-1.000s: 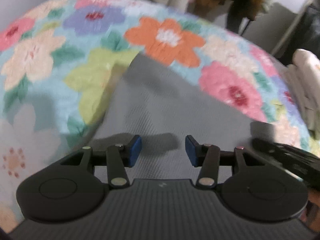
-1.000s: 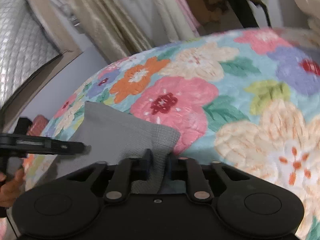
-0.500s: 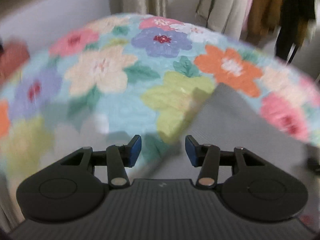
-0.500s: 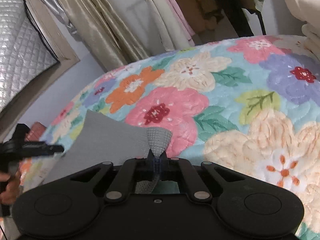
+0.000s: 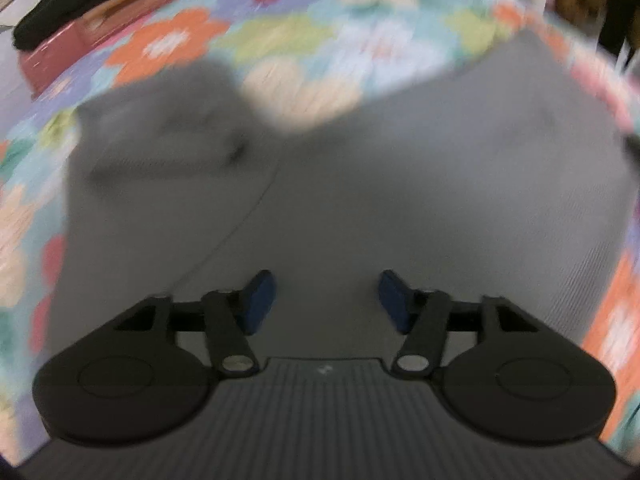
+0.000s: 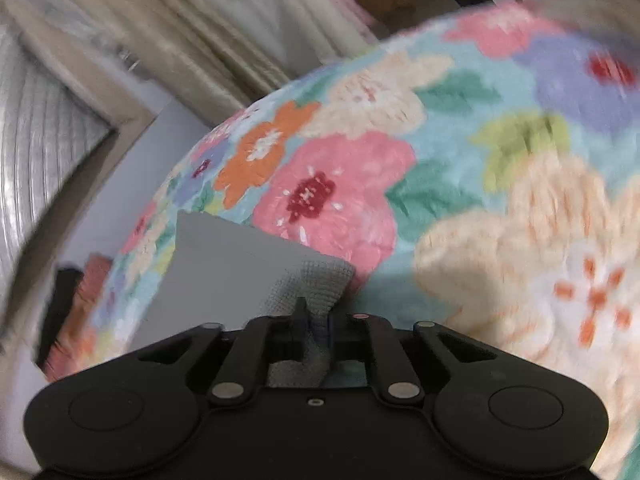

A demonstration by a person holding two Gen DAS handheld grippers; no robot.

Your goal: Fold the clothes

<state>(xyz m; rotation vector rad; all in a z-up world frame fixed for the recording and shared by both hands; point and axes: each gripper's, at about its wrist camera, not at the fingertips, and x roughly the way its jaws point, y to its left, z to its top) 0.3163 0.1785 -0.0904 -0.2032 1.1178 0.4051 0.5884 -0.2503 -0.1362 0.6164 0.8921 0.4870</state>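
Note:
A grey knit garment (image 5: 400, 184) lies spread on the floral bedspread (image 5: 280, 36). In the left wrist view it fills the middle, with a bunched sleeve at the upper left. My left gripper (image 5: 327, 300) is open and empty, hovering over the grey cloth, blue pads (image 5: 260, 300) apart. My right gripper (image 6: 316, 332) is shut on a corner of the grey garment (image 6: 228, 264), the pinched fabric rising between the closed fingers. Both views are blurred by motion.
The floral bedspread (image 6: 480, 160) covers the bed. A pink box with a dark item on it (image 5: 100, 20) sits beyond the bed's far left. Curtains (image 6: 180, 40) and hanging clothes stand behind the bed.
My left gripper has swung from the bedspread's edge back over the grey garment, still open. My right gripper stays shut on the corner and has shifted slightly.

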